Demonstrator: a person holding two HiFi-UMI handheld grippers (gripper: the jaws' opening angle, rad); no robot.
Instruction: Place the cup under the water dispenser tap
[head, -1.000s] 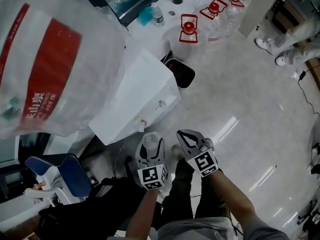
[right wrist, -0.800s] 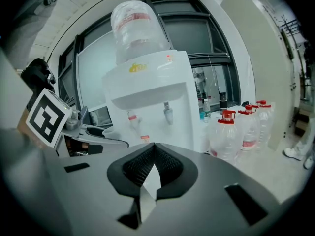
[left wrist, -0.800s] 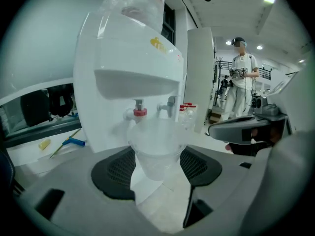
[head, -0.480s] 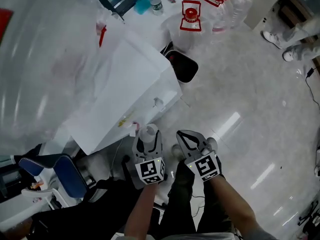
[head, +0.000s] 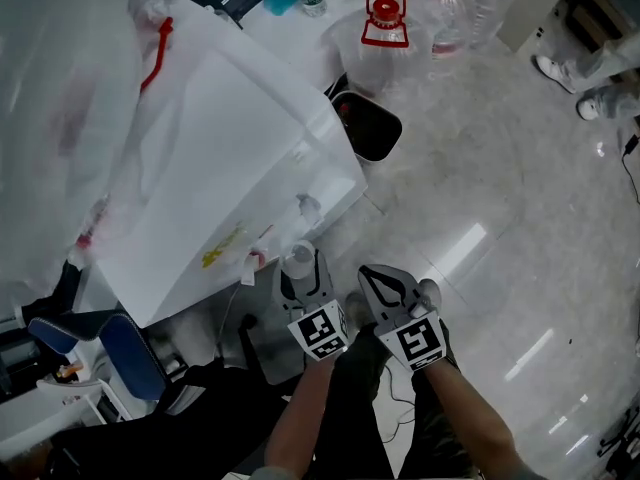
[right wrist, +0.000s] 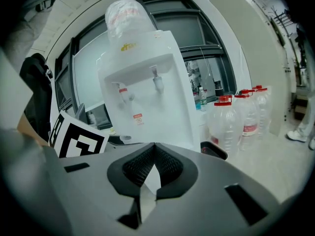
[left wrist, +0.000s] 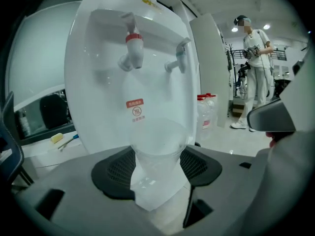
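Observation:
A clear plastic cup (left wrist: 156, 154) (head: 298, 261) stands upright between the jaws of my left gripper (head: 303, 280) (left wrist: 156, 173), which is shut on it. The white water dispenser (head: 225, 163) (left wrist: 133, 82) (right wrist: 147, 102) stands just ahead of the cup. Its red tap (left wrist: 132, 53) (head: 255, 258) and grey tap (left wrist: 178, 60) (head: 308, 206) hang above and beyond the cup's rim. My right gripper (head: 385, 288) (right wrist: 150, 178) hovers beside the left one, shut, with nothing between its jaws.
A large water bottle in a plastic bag (head: 60, 98) sits on top of the dispenser. Several big bottles with red caps (head: 385, 38) (right wrist: 236, 117) stand on the floor to the right. A dark bin (head: 368, 128) is beside the dispenser. A person (left wrist: 251, 73) stands far off.
The view has swung so the dispenser front fills more of the left. Both grippers have drifted slightly right and down in the frame, the cup still held in the left one.

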